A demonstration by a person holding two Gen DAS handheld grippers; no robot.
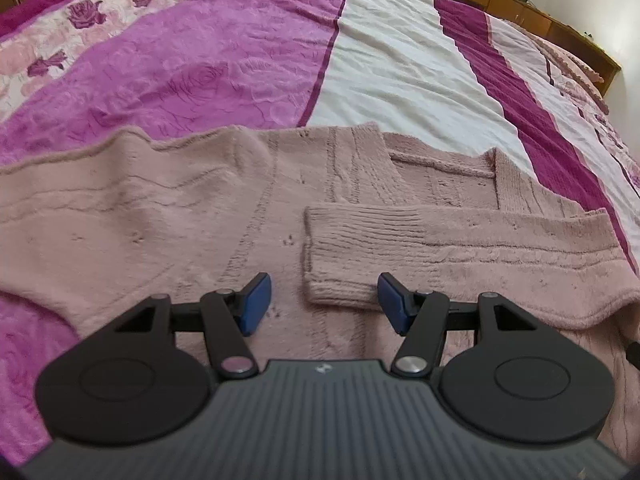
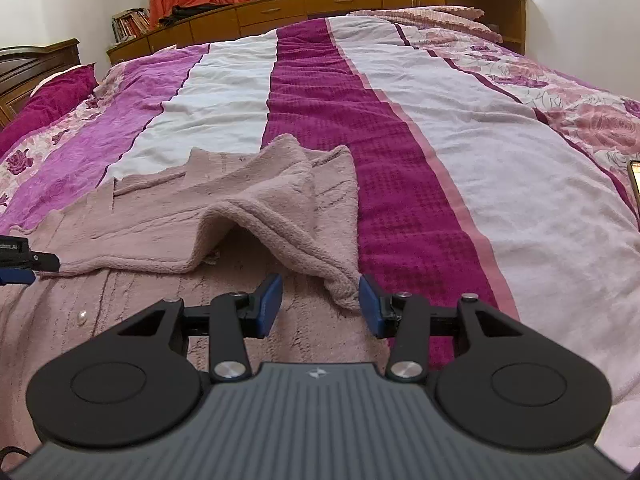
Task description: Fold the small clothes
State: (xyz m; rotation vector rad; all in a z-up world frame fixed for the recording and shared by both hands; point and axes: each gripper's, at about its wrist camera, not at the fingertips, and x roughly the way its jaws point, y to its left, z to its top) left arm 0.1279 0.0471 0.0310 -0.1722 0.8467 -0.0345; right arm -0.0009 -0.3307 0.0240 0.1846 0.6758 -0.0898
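Here, a pink knitted cardigan (image 1: pixel 168 216) lies on the striped bedspread (image 2: pixel 460 152).
Left gripper (image 1: pixel 324 304) jaws gape around the ribbed cuff (image 1: pixel 340 256) (unpinched); right gripper (image 2: pixel 320 304) jaws gape beside a raised fold (image 2: pixel 280 208).

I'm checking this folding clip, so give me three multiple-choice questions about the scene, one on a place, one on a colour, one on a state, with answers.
1. Where does the sweater lie?
A. on the bedspread
B. on a chair
C. on the floor

2. What colour are the gripper pads?
A. red
B. blue
C. yellow

3. How does the ribbed cuff sit?
A. hanging off the bed
B. folded across the sweater's body
C. tucked under a pillow

Answers: 1 A, striped bedding surrounds the knit. 2 B, both pads show blue. 3 B, the sleeve lies over the pink front.
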